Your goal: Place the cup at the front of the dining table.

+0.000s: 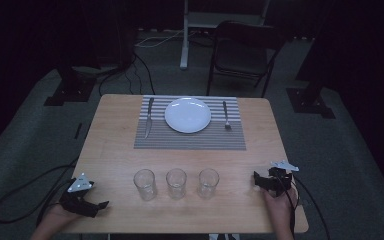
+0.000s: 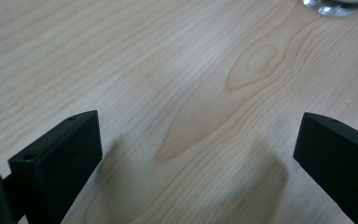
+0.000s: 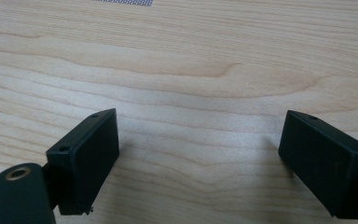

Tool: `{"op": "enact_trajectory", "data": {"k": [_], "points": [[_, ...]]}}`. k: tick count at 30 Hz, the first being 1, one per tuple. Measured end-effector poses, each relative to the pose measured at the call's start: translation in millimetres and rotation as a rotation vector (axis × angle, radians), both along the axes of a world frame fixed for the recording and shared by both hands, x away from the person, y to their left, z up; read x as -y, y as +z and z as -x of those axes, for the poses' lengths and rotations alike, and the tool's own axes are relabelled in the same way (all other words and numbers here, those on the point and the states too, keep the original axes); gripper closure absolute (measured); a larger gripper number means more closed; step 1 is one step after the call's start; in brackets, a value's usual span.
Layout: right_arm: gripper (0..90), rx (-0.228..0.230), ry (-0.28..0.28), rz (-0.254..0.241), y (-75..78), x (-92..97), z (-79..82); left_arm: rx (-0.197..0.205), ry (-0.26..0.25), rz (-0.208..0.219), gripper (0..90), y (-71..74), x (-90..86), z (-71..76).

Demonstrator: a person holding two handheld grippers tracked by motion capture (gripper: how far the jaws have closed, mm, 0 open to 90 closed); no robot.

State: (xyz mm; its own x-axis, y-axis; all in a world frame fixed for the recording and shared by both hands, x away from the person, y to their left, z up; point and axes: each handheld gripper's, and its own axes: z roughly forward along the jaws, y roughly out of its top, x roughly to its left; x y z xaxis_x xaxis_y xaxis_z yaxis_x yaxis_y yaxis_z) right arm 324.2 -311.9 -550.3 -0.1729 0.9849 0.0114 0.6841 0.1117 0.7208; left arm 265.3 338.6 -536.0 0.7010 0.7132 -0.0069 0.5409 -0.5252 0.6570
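Both pairs of jaws stood wide apart and held nothing. The left gripper point(image 2: 198, 154) rested low over bare wood at the near left corner of the table point(image 1: 115, 150). The right gripper point(image 3: 198, 149) sat likewise at the near right edge, over bare wood.

Three glasses stood upright in a row between the two grippers, apart from one another. The left glass point(image 1: 144, 184) lay to the right of the left gripper and slightly ahead of it; its base point(image 2: 336, 5) showed at the top right corner of the left gripper view. The right glass point(image 1: 208, 182) lay to the left of the right gripper, at about the same gap. The middle glass point(image 1: 176, 183) was farther from both. Each hand was thus nearer to its own end of the row; I judged neither favoured.

Beyond the row lay a striped mat point(image 1: 190, 140) bearing a plate point(image 1: 188, 114), a knife point(image 1: 148, 117) to the plate's left and a fork point(image 1: 226, 115) to its right.

The room was dim, with a chair point(image 1: 242, 52) behind the table.
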Motion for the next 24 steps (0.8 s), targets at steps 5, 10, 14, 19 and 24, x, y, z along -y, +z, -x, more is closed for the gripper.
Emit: {"op": "enact_trajectory", "data": {"k": [5,10,14,19,24], "points": [[11.9,0.000,0.000,0.000,0.0,0.0,0.0,0.002,-0.021,0.008,1.4,5.2,5.0,1.2],[11.9,0.000,0.000,0.000,0.0,0.0,0.0,0.001,-0.040,0.015,1.4,8.2,9.7,0.3],[11.9,0.000,0.000,0.000,0.0,0.0,0.0,0.007,-0.045,0.022,1.4,10.7,12.1,-1.4],[12.0,0.000,0.000,0.000,0.0,0.0,0.0,0.008,-0.060,0.029,1.5,13.4,16.6,-2.4],[11.9,0.000,0.000,0.000,0.0,0.0,0.0,0.024,-0.075,0.059,1.5,20.5,20.6,-2.7]]}}
